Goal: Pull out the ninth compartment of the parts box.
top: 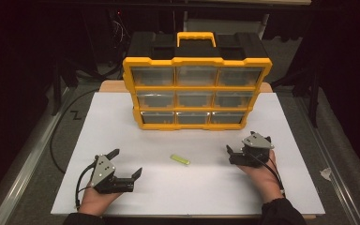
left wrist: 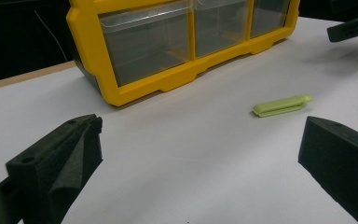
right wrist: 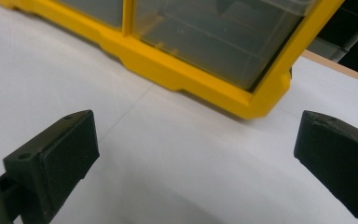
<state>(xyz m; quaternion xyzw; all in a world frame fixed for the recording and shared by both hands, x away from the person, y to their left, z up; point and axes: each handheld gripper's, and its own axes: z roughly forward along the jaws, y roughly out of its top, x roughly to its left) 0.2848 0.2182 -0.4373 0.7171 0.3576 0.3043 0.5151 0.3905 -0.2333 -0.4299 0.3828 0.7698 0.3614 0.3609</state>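
Both grippers sit low near the table's front edge, left gripper (top: 125,164) and right gripper (top: 235,152) each spread wide with nothing held. The little green clip (top: 180,160) lies flat between them, so I'd come straight down across its narrow width. Behind sits the yellow drawer organizer (top: 197,89), drawers closed.

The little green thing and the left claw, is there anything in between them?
No. In the left gripper view, bare white table runs from the left claw up to the green thing. The high view shows the same.
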